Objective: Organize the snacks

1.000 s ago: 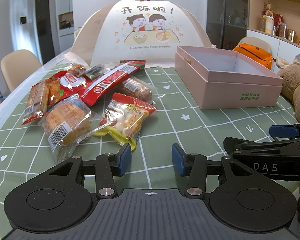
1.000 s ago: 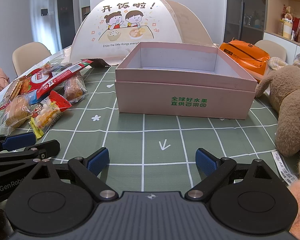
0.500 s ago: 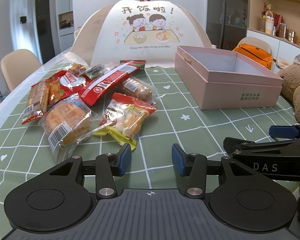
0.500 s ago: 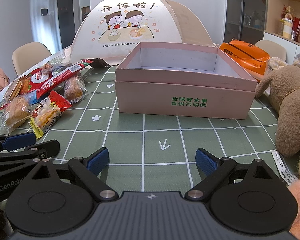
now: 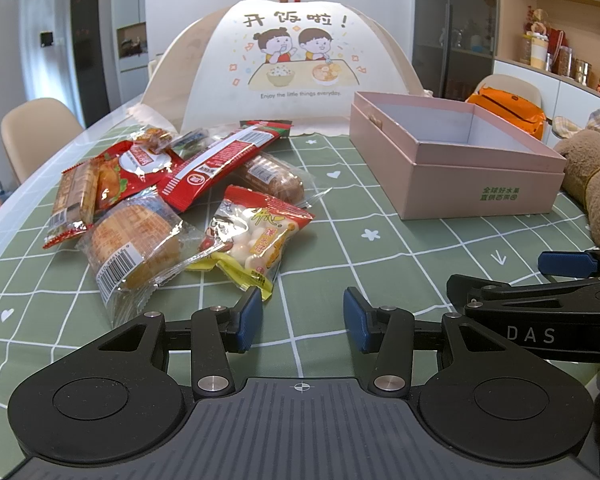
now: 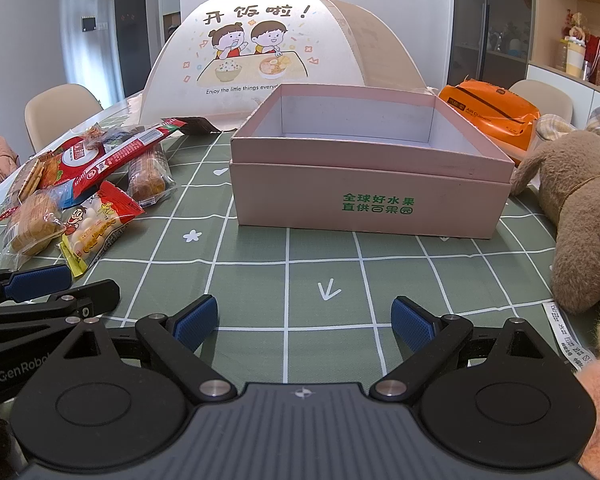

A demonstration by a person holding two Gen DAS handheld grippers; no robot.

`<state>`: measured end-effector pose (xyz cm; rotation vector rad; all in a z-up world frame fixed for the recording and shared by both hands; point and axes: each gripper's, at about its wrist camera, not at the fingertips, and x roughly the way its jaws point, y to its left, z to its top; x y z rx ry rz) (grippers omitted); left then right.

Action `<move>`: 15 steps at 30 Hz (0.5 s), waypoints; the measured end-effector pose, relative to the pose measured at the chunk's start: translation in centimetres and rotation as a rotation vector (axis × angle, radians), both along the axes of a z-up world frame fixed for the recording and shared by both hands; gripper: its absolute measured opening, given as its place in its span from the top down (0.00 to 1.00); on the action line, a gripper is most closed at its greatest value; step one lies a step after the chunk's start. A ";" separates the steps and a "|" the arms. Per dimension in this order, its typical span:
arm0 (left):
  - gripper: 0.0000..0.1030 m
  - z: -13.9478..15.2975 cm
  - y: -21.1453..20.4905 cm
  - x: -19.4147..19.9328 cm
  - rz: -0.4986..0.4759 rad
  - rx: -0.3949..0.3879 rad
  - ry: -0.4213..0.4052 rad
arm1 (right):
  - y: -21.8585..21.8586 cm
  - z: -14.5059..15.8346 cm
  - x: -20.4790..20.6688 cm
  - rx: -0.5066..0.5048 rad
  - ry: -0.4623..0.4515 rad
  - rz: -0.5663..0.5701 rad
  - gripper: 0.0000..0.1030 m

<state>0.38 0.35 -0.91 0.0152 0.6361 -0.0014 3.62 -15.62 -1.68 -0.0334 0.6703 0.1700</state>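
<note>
Several wrapped snacks lie heaped on the green checked tablecloth [image 5: 380,264], left of a pink open box [image 5: 480,196] whose inside [image 6: 356,140] holds nothing. Nearest to me are a red and yellow candy bag [image 5: 256,240], also at the left in the right wrist view as the candy bag [image 6: 96,228], and a clear-wrapped cake [image 5: 134,246]. A long red packet [image 5: 216,164] lies across the heap. My left gripper [image 5: 302,318] hovers open just before the candy bag, nothing between its fingers. My right gripper [image 6: 304,322] is open over bare cloth in front of the box.
A white folding food cover [image 5: 296,68] stands behind the snacks and box. A brown plush toy [image 6: 580,208] lies right of the box, an orange bag [image 6: 488,114] behind it. Beige chairs [image 5: 36,132] stand at the table's left edge.
</note>
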 end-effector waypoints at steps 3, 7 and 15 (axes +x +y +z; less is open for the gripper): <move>0.51 0.0 0.0 0.0 0.000 0.000 0.000 | 0.0 0.0 0.0 0.000 0.000 0.000 0.08; 0.51 -0.2 0.0 0.0 0.000 0.000 0.000 | 0.0 0.0 0.0 0.000 0.000 0.000 0.08; 0.51 -0.8 -0.4 0.0 0.000 0.000 0.000 | 0.0 0.0 0.0 0.000 0.000 0.000 0.08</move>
